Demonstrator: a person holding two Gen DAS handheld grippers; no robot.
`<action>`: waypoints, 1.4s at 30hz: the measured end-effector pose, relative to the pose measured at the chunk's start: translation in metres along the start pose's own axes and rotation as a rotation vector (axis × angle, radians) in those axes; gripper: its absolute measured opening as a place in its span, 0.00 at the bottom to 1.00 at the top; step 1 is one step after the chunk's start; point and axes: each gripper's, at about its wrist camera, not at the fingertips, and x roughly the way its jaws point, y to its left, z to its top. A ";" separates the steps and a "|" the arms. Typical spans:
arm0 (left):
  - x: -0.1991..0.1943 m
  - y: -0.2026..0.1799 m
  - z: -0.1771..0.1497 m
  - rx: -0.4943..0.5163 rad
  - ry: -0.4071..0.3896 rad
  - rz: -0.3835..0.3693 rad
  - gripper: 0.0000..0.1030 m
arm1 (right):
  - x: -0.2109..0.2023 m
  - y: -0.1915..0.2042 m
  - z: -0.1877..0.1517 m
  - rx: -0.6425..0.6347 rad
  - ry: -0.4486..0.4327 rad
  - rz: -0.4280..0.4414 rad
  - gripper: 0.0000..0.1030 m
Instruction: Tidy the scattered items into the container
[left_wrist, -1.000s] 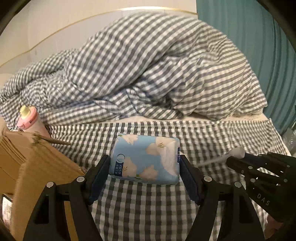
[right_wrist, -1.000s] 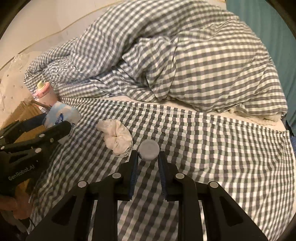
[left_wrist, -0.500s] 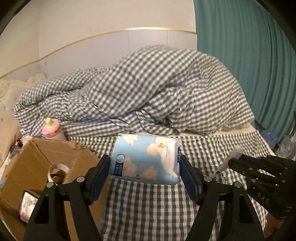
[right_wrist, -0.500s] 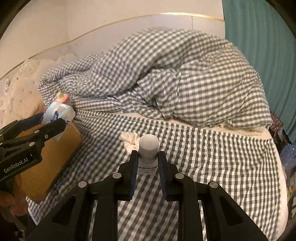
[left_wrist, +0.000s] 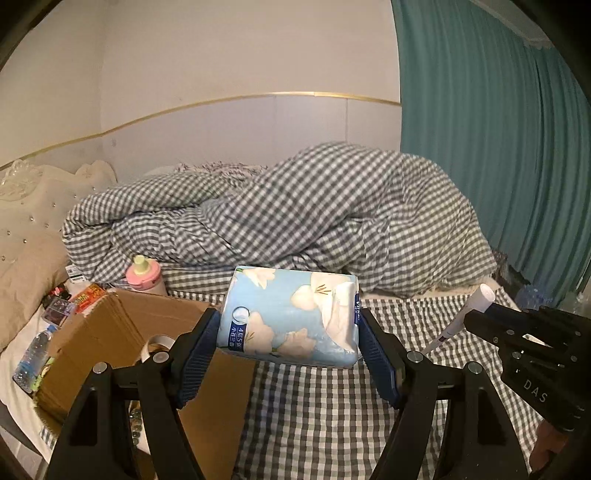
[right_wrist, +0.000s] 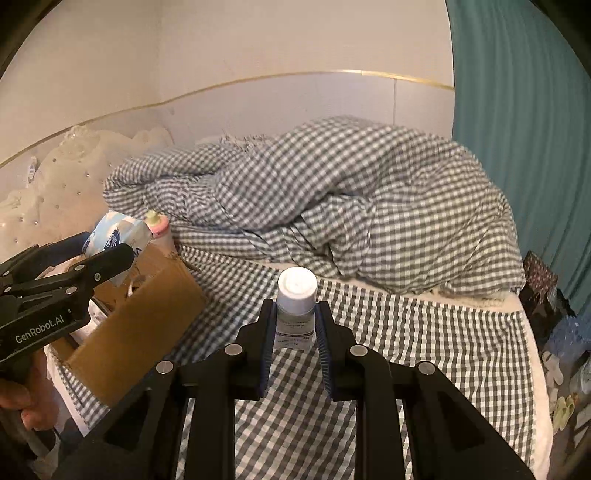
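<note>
Both grippers are lifting — cardboard box (left_wrist: 110, 332) now showing lower left.
Left gripper (left_wrist: 286, 339) is clenching the tissue pack (left_wrist: 291, 314) at the box's edge; right gripper (right_wrist: 294, 325) is gripping the upright bottle (right_wrist: 295, 299) — farther off.

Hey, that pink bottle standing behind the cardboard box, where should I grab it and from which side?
Take the pink bottle by its pink shoulder under the pale cap, coming from above, fingers either side. It stands upright and the cardboard box hides its lower body, so a low approach looks blocked.
</note>
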 end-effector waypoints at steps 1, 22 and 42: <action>-0.006 0.003 0.001 -0.005 -0.007 0.002 0.73 | -0.005 0.003 0.001 -0.004 -0.009 0.000 0.20; -0.085 0.041 0.013 -0.029 -0.112 0.037 0.73 | -0.067 0.058 0.024 -0.067 -0.120 0.025 0.20; -0.085 0.136 0.000 -0.105 -0.066 0.173 0.73 | -0.040 0.136 0.042 -0.139 -0.115 0.131 0.20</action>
